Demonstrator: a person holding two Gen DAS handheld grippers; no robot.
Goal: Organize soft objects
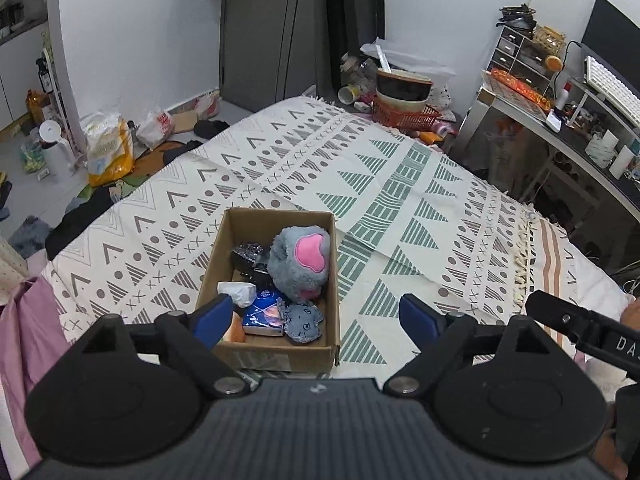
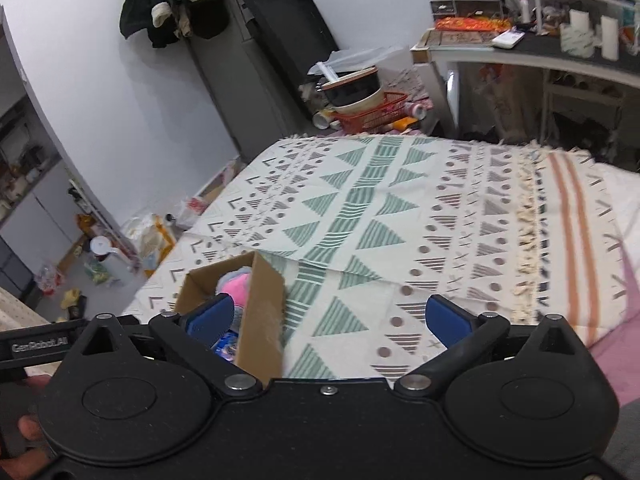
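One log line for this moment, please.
left claw: open, empty | right claw: open, empty | plush toy: in box | blanket: bare

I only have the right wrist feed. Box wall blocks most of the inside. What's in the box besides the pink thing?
Observer: From the left wrist, the pink patch belongs to a grey plush toy in the far half of the cardboard box.
Operator: Anything under or near it?
Observer: A smaller grey plush lies in the near right corner, beside a blue packet.
Operator: Left gripper holding anything?
Observer: No. The left gripper is open and empty, over the box's near edge.
Operator: Any soft items left on the blanket?
Observer: None show on the patterned blanket in either view.
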